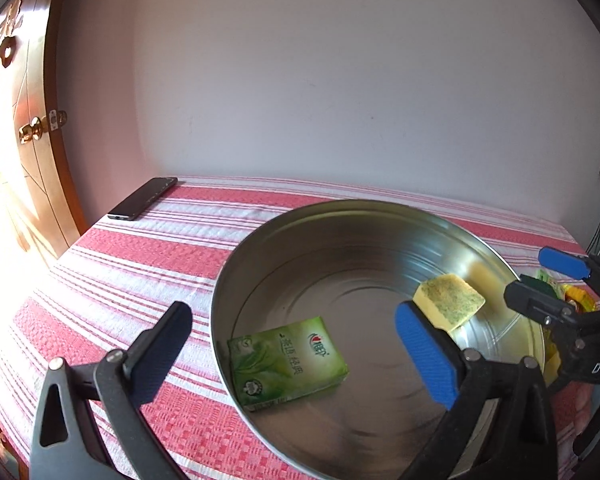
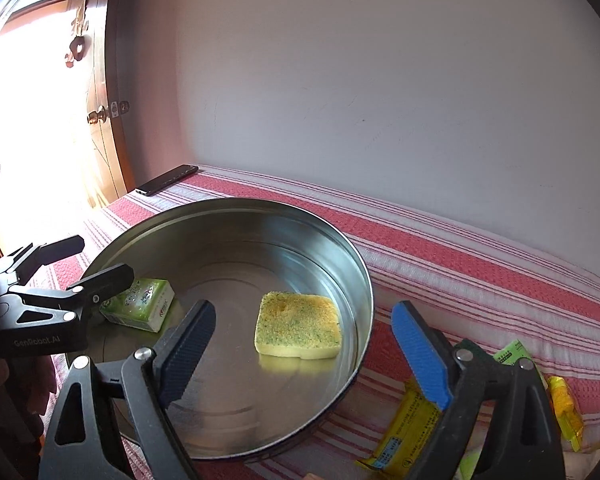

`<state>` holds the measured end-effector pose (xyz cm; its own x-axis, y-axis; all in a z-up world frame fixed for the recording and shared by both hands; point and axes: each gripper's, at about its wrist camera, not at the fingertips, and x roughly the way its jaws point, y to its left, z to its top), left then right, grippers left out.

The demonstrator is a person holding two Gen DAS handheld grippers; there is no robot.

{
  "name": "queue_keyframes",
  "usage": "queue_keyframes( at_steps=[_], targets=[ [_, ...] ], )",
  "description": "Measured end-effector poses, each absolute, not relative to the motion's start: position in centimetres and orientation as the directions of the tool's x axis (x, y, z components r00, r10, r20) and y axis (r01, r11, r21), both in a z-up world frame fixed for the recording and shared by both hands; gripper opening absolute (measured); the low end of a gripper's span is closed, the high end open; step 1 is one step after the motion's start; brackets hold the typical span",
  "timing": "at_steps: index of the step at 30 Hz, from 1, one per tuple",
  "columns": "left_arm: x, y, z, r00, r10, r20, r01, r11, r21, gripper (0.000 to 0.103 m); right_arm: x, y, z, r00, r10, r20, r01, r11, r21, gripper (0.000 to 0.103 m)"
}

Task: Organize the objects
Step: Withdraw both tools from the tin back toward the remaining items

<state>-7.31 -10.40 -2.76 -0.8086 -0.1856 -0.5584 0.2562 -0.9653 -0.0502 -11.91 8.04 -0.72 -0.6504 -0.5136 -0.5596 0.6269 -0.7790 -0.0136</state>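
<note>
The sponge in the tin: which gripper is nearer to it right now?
Right. The right gripper hangs open just in front of the sponge; the left gripper, also open, is over the tin's far side by the green tissue pack.

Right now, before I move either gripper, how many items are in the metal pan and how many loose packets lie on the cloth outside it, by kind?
In the metal pan:
Green tissue pack: 1
Yellow sponge: 1
On the cloth, right of the pan:
Yellow packets: 2
Green packet: 1, partly hidden
Phone: 1
Total: 6
</note>
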Motion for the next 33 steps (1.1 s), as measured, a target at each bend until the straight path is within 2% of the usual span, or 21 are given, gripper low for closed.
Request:
queue_keyframes(
  at_steps=[8, 14, 22, 33],
  targets=[
    [-4.4, -8.9, -3.3, -0.813, -0.223, -0.538, 0.273, -0.962, -0.015, 0.103, -9.6, 13.5, -0.3, -0.688, -0.497, -0.529, 0.596, -0.803, -0.020, 0.091],
    [-3.5, -7.5, -3.1, -0.822, -0.197, -0.534, 0.255, -0.966, -0.037, 0.103, -9.1, 17.9, -0.8, -0.723, -0.453, -0.522, 0.535, -0.845, -0.008, 0.091],
    [-2.9, 0.2, -2.2, -0.865, -0.044, -0.499, 0.078, -0.996, -0.048, 0.103, -6.8, 24.7, -2.4, -0.793, -0.321, -0.517, 0.372, -0.928, 0.006, 0.091],
    [-4.1, 11.7, -3.3, -0.833, 0.118, -0.541, -0.148, -0.989, 0.013, 0.103, -5.6, 32.5, -4.4, -0.823, -0.170, -0.543, 0.182, -0.983, 0.033, 0.091]
  ],
)
